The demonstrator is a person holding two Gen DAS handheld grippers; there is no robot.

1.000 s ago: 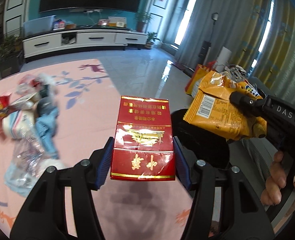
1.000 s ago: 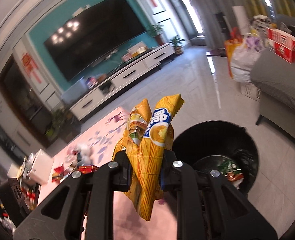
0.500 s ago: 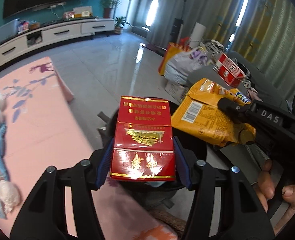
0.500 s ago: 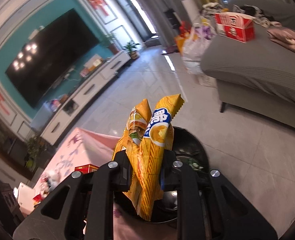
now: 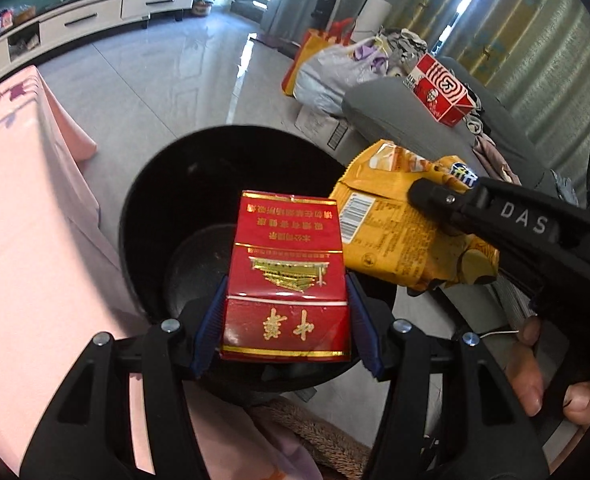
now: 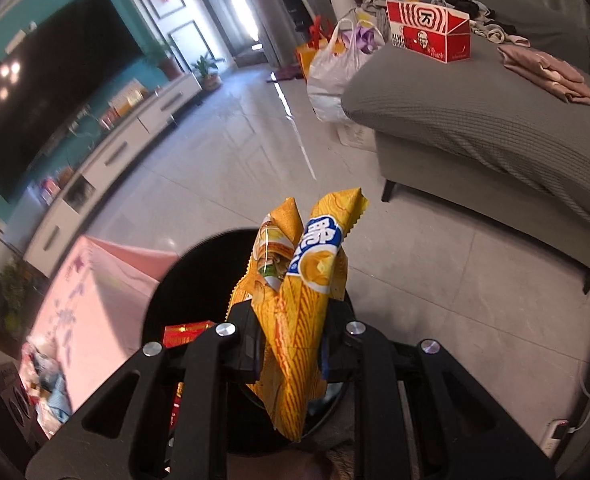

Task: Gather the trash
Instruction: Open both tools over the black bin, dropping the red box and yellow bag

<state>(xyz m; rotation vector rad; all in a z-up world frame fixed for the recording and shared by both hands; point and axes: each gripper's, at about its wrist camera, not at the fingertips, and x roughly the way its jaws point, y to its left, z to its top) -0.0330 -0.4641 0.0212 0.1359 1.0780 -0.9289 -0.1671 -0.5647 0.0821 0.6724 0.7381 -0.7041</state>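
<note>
1. now my left gripper [image 5: 285,312] clamps the red cigarette pack [image 5: 287,280] and my right gripper [image 6: 291,344] pinches the yellow snack bag [image 6: 299,304]; both hang over the black bin [image 5: 155,200].
2. step in hand, i judge: the drop. next calls for spreading both jaws so each piece falls inside the rim.
3. bin's bottom is dark, partly hidden by the pack.

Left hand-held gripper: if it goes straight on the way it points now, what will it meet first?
Probably the inside of the black trash bin. The left hand-held gripper, shut on the red cigarette pack, points into the bin's open mouth; nothing shows between them, though depth is hard to judge.
</note>
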